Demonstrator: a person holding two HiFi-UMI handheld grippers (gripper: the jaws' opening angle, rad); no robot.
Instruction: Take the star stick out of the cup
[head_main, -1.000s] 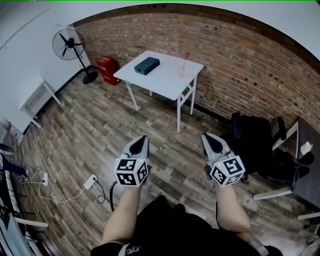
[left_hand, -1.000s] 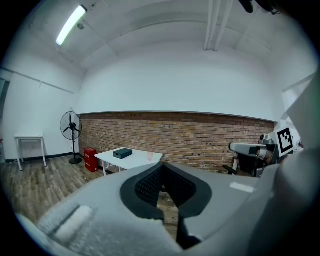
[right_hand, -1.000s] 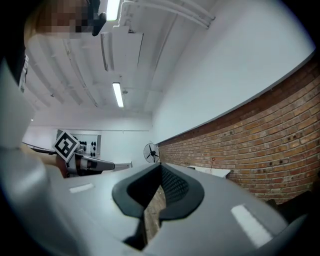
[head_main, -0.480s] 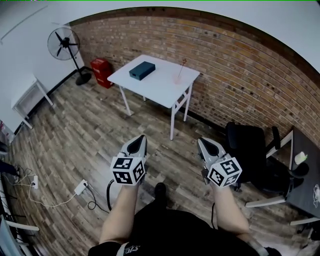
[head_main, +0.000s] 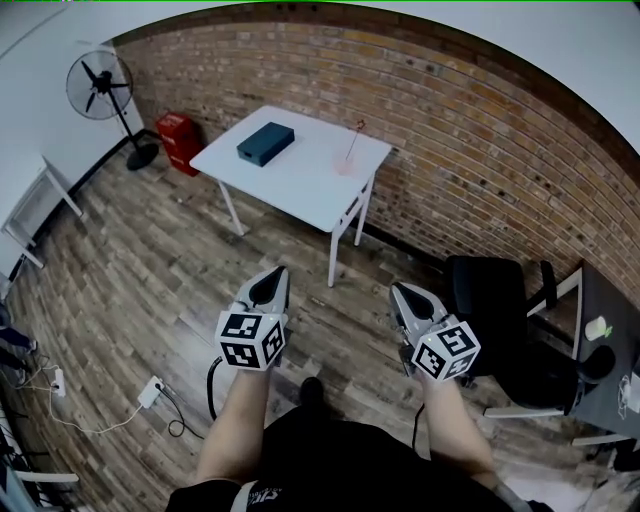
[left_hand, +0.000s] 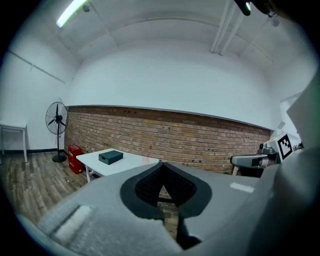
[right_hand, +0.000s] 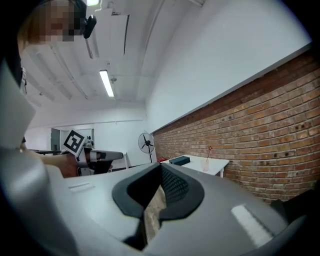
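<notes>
Closer than a moment ago, the white table (head_main: 300, 195) now sits lower and larger in the head view, so the person is walking up to it. Both grippers hold their place out in front.

The left gripper (head_main: 271, 281) has its jaws together with nothing between them. The right gripper (head_main: 402, 293) is likewise pressed closed and empty.

Well ahead of both, and a little nearer the right gripper's line, the cup (head_main: 344, 166) stands on the table's far side by the brick wall. The star stick (head_main: 353, 143) leans out of it, its small star at the top. Further left of the cup, ahead of the left gripper, lies a dark box (head_main: 265, 143).

The stick looks thin and very light, likely stiff enough to pinch but easy to bend or snap. The cup seems a light, clear one that could tip or drag along. The best hold is probably the bare shaft just above the rim, below the star, drawn out along its lean, perhaps with the other gripper steadying the cup.
</notes>
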